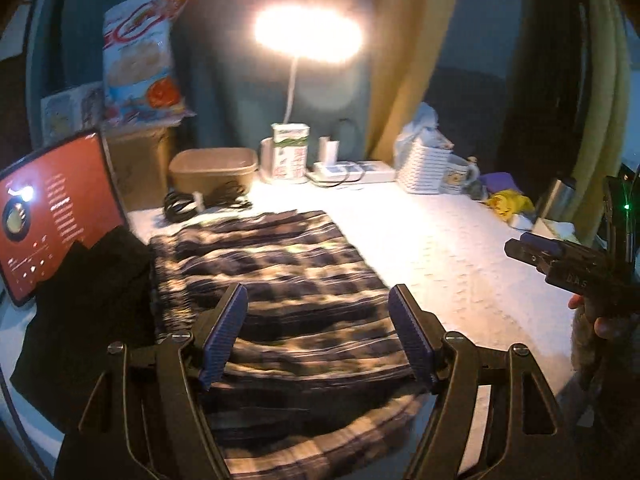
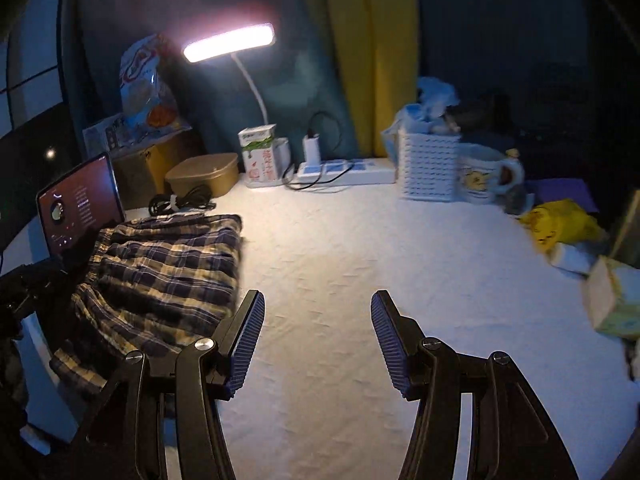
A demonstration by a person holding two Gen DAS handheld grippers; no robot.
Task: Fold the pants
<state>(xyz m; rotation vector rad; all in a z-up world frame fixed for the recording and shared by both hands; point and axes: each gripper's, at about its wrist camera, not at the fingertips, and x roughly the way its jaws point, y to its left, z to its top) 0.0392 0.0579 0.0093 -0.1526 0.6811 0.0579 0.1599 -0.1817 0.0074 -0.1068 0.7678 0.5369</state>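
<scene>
The plaid pants (image 1: pixel 276 280), navy and cream, lie folded in a rough rectangle on the white table cloth (image 1: pixel 440 248). My left gripper (image 1: pixel 318 300) is open and empty, hovering above the near part of the pants. In the right wrist view the pants (image 2: pixel 160 276) lie at the left. My right gripper (image 2: pixel 318 304) is open and empty over bare cloth to the right of the pants. It also shows at the right edge of the left wrist view (image 1: pixel 536 250), with the hand that holds it.
A tablet (image 1: pixel 52 220) stands at the left, with a dark garment (image 1: pixel 88 312) below it. Along the back: a coiled cable (image 1: pixel 200 200), a tan box (image 1: pixel 214 170), a milk carton (image 1: pixel 290 152), a lamp (image 2: pixel 230 44), a power strip (image 2: pixel 344 170), a white basket (image 2: pixel 430 168), a mug (image 2: pixel 486 178).
</scene>
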